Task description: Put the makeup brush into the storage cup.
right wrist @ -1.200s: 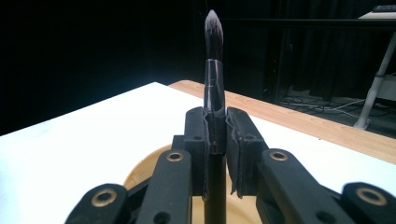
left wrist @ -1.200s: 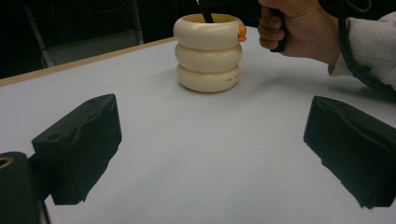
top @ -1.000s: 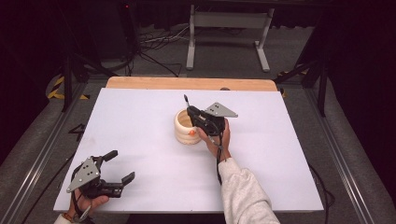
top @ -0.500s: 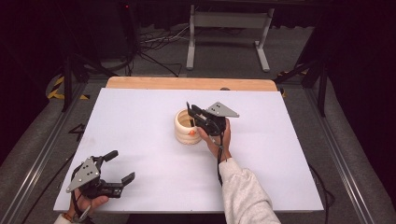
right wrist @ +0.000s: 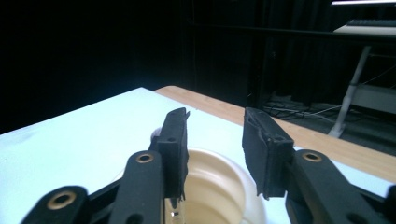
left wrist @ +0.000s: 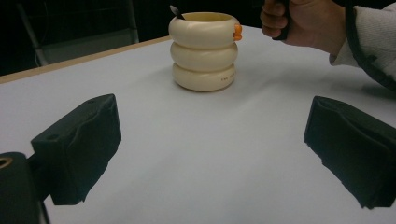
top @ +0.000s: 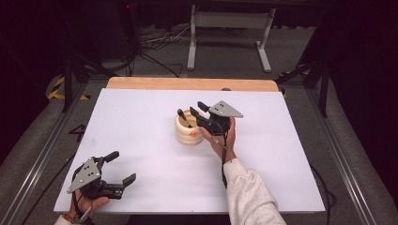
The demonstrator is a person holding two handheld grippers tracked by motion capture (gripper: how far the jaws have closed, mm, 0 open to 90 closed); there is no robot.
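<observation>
White table point(top: 141, 117) carries a cream ribbed cup point(top: 188, 127) near its middle, a dark utensil point(top: 181, 115) standing inside. Right gripper point(top: 194, 108) hovers just over the cup's rim, jaws just opening, nothing between them. Left gripper point(top: 123, 168) rests at the near left corner, jaws spread wide, empty.

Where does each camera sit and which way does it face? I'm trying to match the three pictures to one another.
High view: above the person's side, looking forward and down on the white table; both forearms, the left gripper and the right gripper show.
Left gripper view: low over the table, looking along its open jaws toward the ribbed cream cup; the person's right hand shows beyond.
Right gripper view: just above the cup, looking across to the table's wooden edge; its jaws have just been opening, nothing between them.
All three views share the cup.
</observation>
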